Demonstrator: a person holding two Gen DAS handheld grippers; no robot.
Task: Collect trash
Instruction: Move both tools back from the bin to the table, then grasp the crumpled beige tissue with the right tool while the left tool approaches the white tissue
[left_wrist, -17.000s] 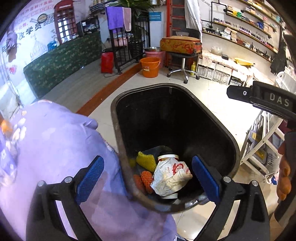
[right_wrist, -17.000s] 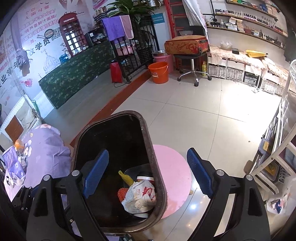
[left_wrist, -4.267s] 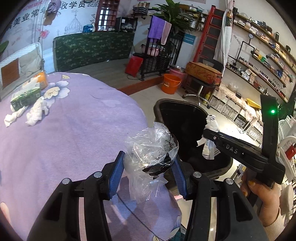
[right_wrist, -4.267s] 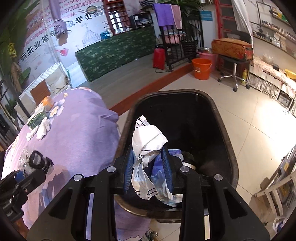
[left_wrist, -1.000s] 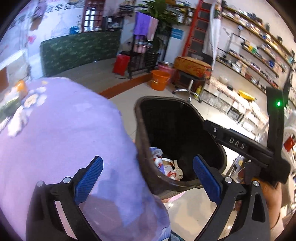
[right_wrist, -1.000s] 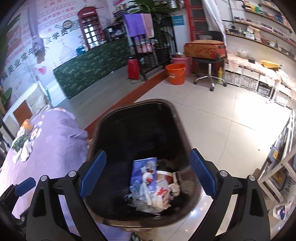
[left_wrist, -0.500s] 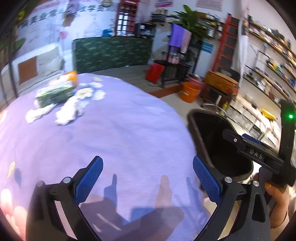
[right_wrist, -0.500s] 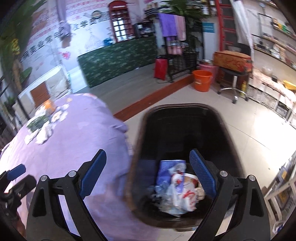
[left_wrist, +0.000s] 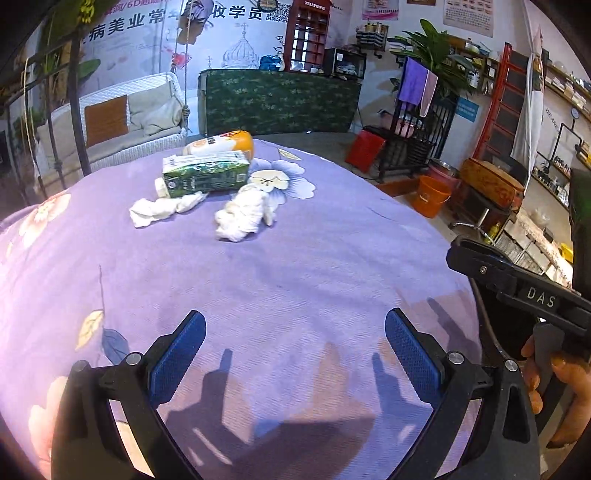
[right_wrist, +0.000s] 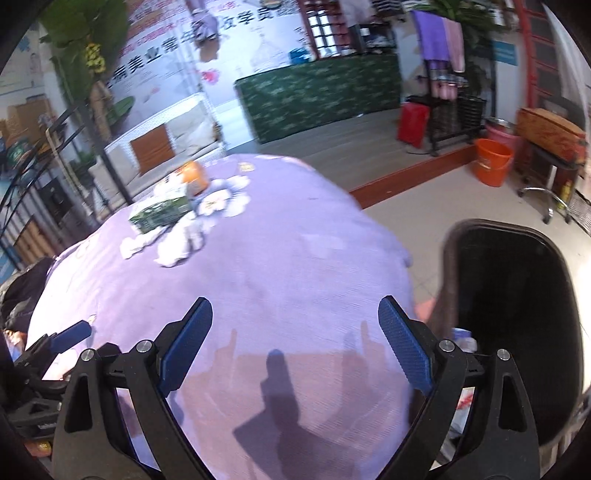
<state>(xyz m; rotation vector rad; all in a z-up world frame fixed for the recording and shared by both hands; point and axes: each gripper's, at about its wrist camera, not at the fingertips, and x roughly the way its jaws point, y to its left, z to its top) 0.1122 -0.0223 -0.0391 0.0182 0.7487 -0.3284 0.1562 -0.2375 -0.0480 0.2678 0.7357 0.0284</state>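
I'm holding both the left claw (left_wrist: 293, 349) and right claw (right_wrist: 294, 339) wide open, gripping nothing, above the purple tabletop (left_wrist: 295, 266); tissues (left_wrist: 243, 216) are lying far ahead.

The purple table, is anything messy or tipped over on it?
Yes. At the far side of the table, a green carton lies on its side, and an orange bottle lies flat behind it. Two crumpled white tissues sit loose in front. Nothing looks spilled.
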